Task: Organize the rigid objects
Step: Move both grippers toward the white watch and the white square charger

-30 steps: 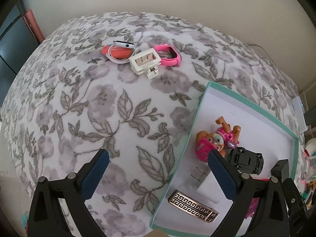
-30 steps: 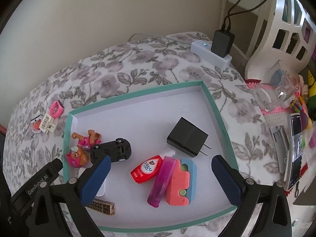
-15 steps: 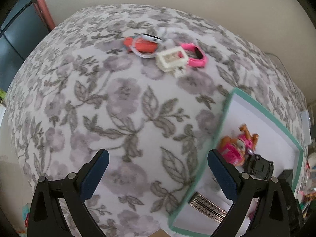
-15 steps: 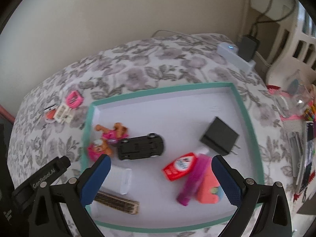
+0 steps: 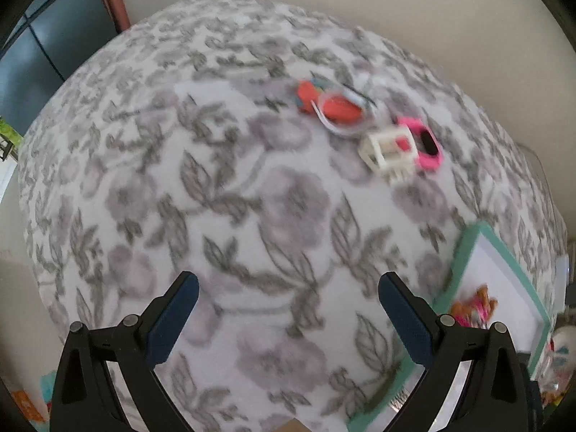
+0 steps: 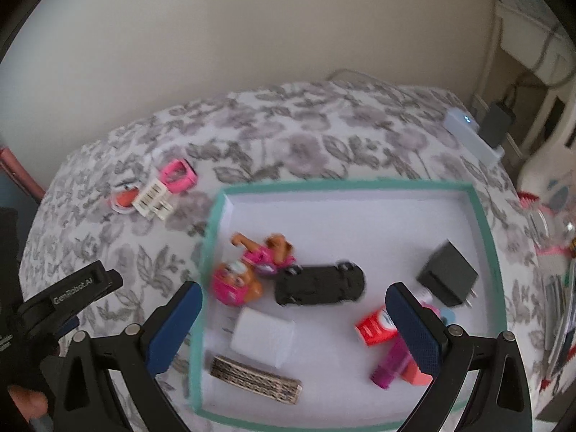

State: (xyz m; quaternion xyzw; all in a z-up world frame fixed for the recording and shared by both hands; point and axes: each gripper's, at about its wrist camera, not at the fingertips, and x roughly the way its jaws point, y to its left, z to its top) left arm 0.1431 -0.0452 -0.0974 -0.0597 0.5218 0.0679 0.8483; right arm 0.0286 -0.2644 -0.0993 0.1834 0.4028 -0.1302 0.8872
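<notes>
Hovering, both jaws spread | teal-rimmed tray [image 6: 486, 237] | boxy black charger [image 6: 448, 278] (rigid)

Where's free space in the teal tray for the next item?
Bare floor along the teal tray's far wall, beyond the black toy car and black charger. Crowded near the front: white adapter, patterned bar, red tube.

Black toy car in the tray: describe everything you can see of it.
The black toy car lies flat on the white floor of the teal-rimmed tray, lengthwise left to right. It looks like glossy black plastic, with small wheels showing along its far edge; finer detail is blurred. The pink and orange toy pup sits right against its left end. Neither gripper holds it.
</notes>
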